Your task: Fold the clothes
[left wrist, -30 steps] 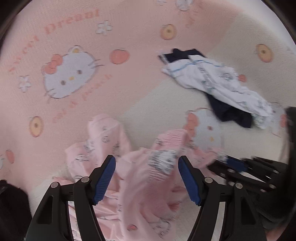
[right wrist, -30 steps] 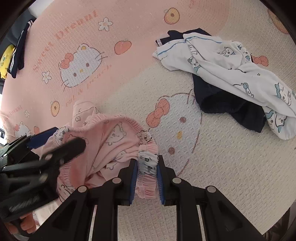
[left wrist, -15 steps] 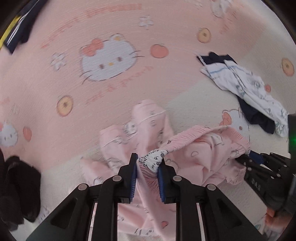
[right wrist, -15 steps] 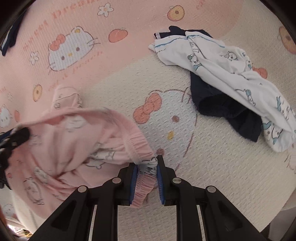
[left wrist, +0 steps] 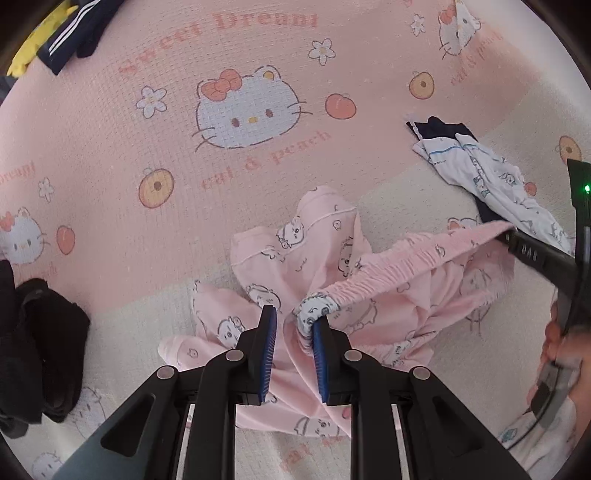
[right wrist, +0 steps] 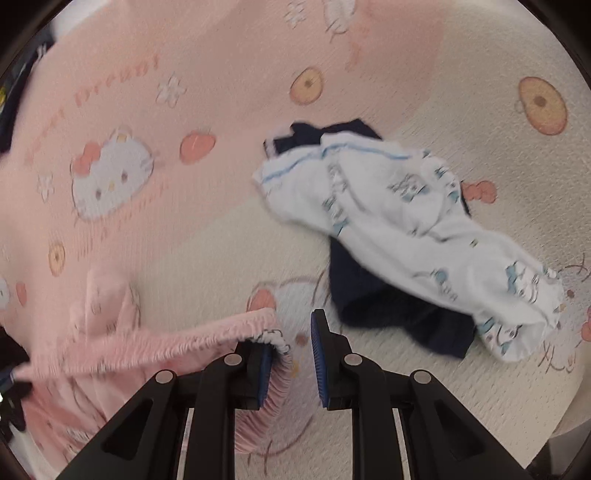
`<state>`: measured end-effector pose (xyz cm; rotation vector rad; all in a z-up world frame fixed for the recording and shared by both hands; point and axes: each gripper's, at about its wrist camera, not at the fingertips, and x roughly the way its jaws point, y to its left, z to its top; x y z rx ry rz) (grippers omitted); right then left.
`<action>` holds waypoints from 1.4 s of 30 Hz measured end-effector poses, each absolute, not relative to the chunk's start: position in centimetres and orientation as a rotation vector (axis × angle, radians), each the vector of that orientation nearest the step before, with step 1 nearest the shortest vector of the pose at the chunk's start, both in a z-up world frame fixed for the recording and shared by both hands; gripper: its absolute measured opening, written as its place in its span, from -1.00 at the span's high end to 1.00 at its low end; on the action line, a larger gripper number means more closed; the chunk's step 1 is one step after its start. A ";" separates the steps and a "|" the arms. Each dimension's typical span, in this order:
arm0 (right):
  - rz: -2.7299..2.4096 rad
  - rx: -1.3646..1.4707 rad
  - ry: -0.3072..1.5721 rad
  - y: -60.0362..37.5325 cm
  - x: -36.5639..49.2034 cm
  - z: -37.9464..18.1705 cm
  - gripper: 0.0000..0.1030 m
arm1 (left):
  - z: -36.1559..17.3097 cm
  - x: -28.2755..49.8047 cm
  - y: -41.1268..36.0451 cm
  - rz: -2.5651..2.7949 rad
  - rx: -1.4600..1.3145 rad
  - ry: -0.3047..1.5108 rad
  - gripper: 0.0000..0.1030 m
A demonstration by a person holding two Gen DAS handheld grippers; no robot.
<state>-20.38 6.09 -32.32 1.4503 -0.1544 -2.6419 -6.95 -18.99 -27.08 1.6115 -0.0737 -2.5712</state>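
Note:
Pink printed pyjama trousers [left wrist: 295, 258] lie bunched on the Hello Kitty bedspread [left wrist: 147, 147]. Their elastic waistband [left wrist: 406, 266] is stretched taut between my two grippers. My left gripper [left wrist: 294, 325] has its jaws slightly parted with one waistband corner between them, against the right pad. My right gripper [right wrist: 291, 339] has its jaws slightly parted, and the other waistband end [right wrist: 273, 339] hangs over its left finger. The right gripper also shows at the right edge of the left wrist view [left wrist: 535, 254].
A white printed garment [right wrist: 406, 214] lies over a navy one [right wrist: 388, 306] to the right. Black clothes [left wrist: 37, 350] lie at the left. Navy striped and yellow clothes [left wrist: 66, 33] lie at the far top left.
Both grippers went from shut on the waistband to slightly parted. They moved apart and pulled the waistband taut. The right view is blurred by motion.

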 end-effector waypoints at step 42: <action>-2.234 1.462 -0.198 0.0 -11.3 -29.6 -0.41 | -27.0 -2.4 -22.2 -2.647 1.637 0.312 -0.28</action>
